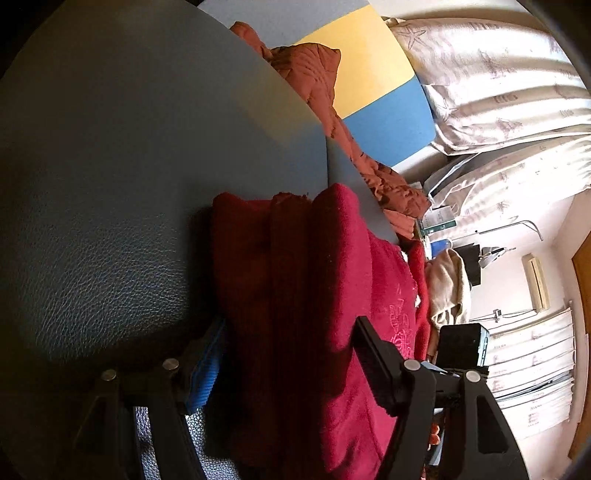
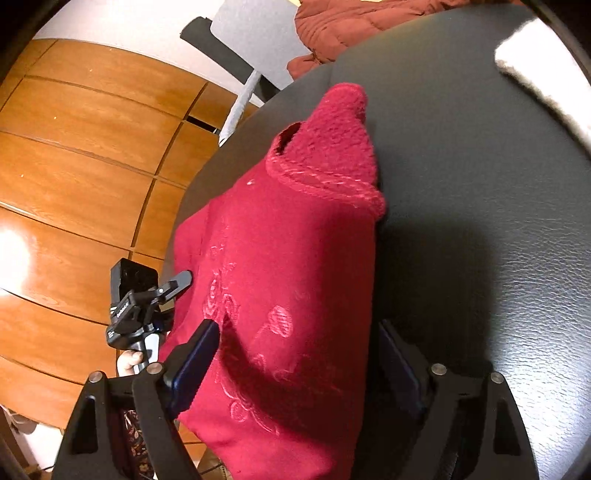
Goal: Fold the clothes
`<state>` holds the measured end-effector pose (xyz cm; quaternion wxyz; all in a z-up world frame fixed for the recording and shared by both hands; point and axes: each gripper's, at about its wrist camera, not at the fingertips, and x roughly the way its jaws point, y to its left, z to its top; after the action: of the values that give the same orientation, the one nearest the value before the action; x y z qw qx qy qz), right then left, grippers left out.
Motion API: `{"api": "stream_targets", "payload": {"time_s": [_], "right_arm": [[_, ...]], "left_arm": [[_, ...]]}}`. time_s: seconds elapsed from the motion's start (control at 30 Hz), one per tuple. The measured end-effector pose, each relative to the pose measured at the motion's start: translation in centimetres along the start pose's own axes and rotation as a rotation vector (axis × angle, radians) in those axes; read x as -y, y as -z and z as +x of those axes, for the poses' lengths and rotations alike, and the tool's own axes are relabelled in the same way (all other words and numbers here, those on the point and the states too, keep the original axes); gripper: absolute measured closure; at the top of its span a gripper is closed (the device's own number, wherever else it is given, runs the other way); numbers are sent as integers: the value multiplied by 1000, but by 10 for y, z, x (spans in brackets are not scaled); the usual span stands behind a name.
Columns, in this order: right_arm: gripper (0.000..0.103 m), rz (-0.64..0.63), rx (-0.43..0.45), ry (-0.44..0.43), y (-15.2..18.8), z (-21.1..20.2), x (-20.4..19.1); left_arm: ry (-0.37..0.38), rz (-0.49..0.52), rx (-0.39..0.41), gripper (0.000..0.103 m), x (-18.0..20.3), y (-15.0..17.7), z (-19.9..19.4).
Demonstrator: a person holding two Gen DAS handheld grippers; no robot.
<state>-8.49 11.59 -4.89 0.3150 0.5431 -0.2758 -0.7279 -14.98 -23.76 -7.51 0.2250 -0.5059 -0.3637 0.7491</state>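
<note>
A red fleece garment (image 2: pixel 295 258) with pink embroidery lies folded in a thick stack on the dark leather table (image 2: pixel 480 184). My right gripper (image 2: pixel 299 354) has its fingers on either side of the stack's near end and grips it. My left gripper (image 1: pixel 291 354) also straddles the folded red garment (image 1: pixel 295 288), one finger under it and one on top, and holds it. The left gripper also shows in the right wrist view (image 2: pixel 177 284) at the garment's left edge.
A rust-red quilted jacket (image 1: pixel 314 77) lies at the table's far edge, also in the right wrist view (image 2: pixel 351 26). A white cloth (image 2: pixel 535 74) lies at the far right. A wooden floor (image 2: pixel 74 147) lies left of the table. A beige garment (image 1: pixel 448 288) hangs beyond.
</note>
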Motion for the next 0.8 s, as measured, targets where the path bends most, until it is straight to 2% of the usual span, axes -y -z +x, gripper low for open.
{"api": "stream_targets", "payload": {"time_s": [0.27,0.47,0.67,0.8], "right_arm": [[16,-40,-4,24,-2,9,-6],[16,-9,11,-7,-10,16,-4],[16,-49,20,11,-10,20,-11],[18,-46,34,8,-12,21,-9]], "left_arm": [[-40,64,20,34,12,12,2],[-36,75,28,36,14,19,4],[-27,99,36,48,19,30,9],[-3,78,62,60,12,34,3]]}}
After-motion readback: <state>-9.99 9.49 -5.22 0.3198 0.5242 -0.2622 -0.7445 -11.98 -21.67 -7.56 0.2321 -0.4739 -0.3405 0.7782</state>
